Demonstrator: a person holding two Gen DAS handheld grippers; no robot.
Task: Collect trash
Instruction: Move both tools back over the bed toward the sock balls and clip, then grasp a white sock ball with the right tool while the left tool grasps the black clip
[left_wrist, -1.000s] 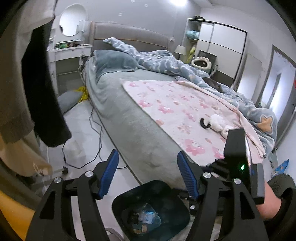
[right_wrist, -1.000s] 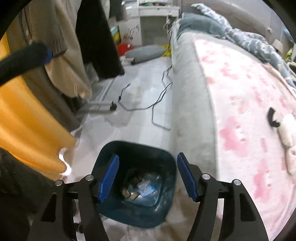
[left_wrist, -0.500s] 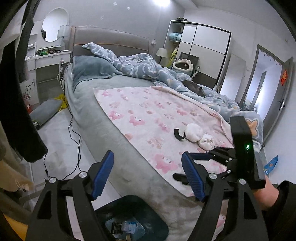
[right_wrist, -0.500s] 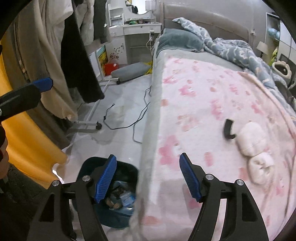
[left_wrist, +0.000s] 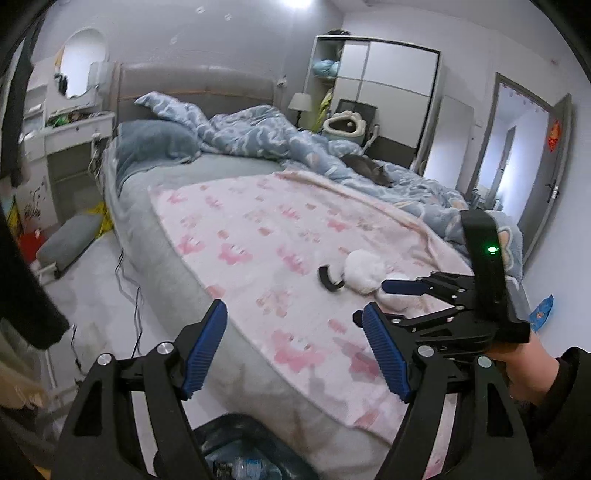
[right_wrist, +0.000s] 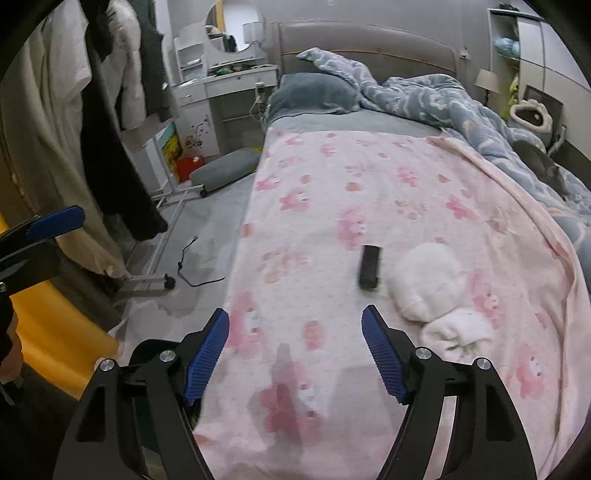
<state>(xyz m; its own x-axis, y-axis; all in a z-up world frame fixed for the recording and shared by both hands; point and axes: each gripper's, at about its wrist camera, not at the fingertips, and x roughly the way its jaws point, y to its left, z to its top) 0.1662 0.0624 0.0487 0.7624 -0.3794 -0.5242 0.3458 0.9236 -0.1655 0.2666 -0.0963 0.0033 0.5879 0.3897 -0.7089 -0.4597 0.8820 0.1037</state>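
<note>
Trash bin (left_wrist: 236, 448): on floor at the bed's near edge, already holding wrappers. White wads (right_wrist: 428, 284) and black piece (right_wrist: 369, 266): uncollected on pink blanket (right_wrist: 332, 177), mid-bed. Left gripper (left_wrist: 295, 350), right gripper (right_wrist: 295, 350): jaws just widened, wide apart, empty.

A pink patterned blanket (right_wrist: 369, 206) covers the near side of the bed (left_wrist: 162, 236), with a rumpled blue duvet (left_wrist: 266, 136) behind it. A grey pillow (right_wrist: 314, 92) lies at the headboard (right_wrist: 369, 40). Coats (right_wrist: 122, 147) hang at left; a black cable (right_wrist: 195, 266) trails across the floor (right_wrist: 207, 221).
</note>
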